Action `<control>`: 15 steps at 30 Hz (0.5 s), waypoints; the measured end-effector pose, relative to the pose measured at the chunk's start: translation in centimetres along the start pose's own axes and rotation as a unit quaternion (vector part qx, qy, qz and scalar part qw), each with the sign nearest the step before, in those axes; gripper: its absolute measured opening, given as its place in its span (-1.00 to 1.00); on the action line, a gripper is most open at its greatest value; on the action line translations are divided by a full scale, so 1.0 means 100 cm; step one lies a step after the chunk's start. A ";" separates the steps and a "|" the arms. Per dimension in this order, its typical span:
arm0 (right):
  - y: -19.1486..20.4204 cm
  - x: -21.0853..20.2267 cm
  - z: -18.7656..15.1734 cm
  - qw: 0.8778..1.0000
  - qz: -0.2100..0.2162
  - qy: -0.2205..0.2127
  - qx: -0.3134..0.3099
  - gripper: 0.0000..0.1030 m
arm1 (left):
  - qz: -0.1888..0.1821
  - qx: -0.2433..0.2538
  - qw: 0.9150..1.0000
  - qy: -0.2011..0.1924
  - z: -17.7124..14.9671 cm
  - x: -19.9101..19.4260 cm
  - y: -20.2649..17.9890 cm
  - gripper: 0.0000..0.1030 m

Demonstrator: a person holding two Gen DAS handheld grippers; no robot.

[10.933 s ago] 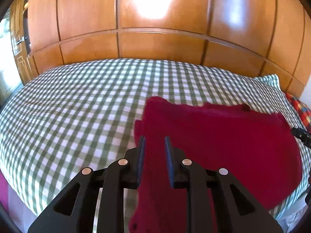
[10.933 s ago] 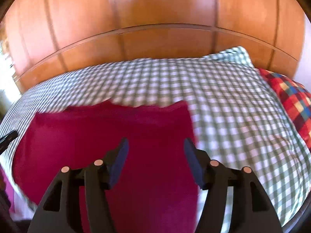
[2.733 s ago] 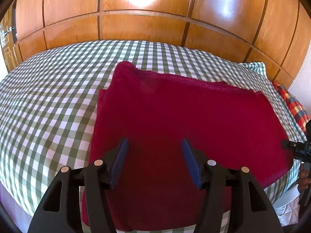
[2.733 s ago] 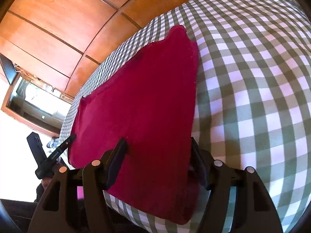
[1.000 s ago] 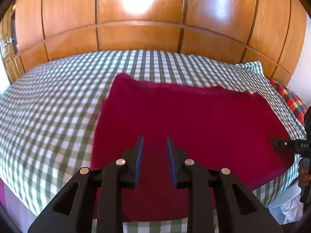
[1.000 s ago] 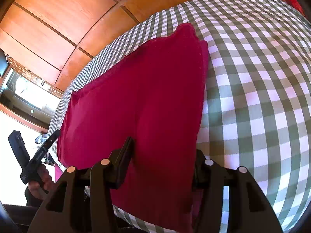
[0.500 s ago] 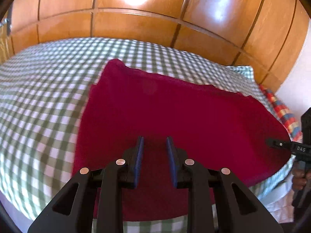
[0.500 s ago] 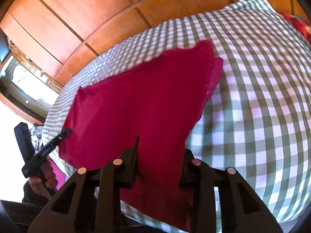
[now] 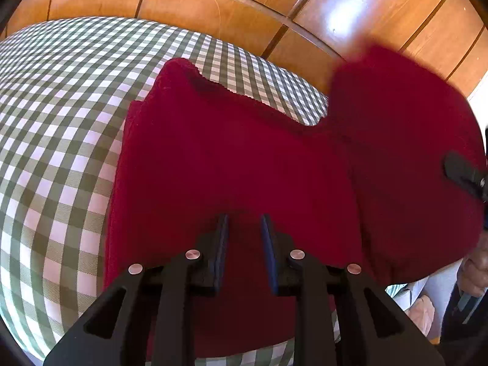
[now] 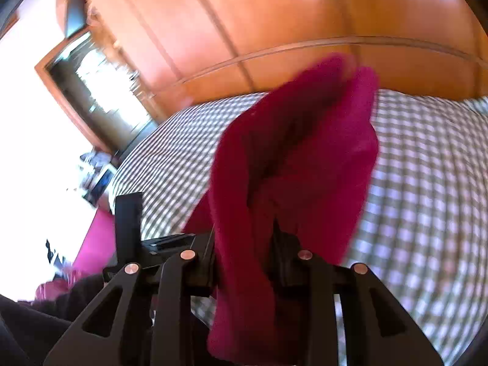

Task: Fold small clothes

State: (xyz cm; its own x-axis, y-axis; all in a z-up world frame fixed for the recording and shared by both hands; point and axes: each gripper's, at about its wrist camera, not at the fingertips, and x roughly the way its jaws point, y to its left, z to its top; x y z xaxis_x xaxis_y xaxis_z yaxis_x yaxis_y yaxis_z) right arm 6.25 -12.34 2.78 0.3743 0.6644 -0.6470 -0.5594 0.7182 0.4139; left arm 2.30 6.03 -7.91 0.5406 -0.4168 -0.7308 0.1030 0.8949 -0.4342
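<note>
The right gripper (image 10: pixel 244 250) was closing on a bunched edge of the red cloth (image 9: pixel 231 158), lifted at the frame's right. The left gripper (image 9: pixel 244 250) stood narrowly parted over the cloth on the checked bedspread (image 9: pixel 61 97); held or not, I couldn't tell. That thick bunch could slip (or drag the flat half askew). One cloth, two grippers.

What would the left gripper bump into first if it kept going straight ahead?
Most likely the red cloth. The left gripper points down at it, and the cloth fills the view just past the tips, lying on the checked bedspread.
</note>
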 end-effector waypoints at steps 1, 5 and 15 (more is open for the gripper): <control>0.003 0.006 0.001 1.000 0.001 0.004 -0.002 -0.48 | 0.004 0.002 1.000 -0.001 -0.001 -0.001 -0.001 -0.57; 0.010 0.038 -0.004 0.999 -0.011 0.031 -0.006 -0.49 | 0.028 0.015 0.999 -0.009 -0.005 -0.008 -0.007 -0.57; 0.027 0.055 0.013 0.999 -0.020 0.037 -0.011 -0.49 | 0.054 0.019 0.998 -0.020 -0.010 -0.027 -0.004 -0.57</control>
State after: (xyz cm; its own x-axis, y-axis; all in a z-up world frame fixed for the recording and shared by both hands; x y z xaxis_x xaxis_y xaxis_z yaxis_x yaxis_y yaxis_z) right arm 7.77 -6.48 1.23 0.3419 0.6174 -0.7085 -0.5612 0.7389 0.3730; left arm 0.00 6.66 -6.30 0.5839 -0.3107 -0.7500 0.0725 0.9401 -0.3330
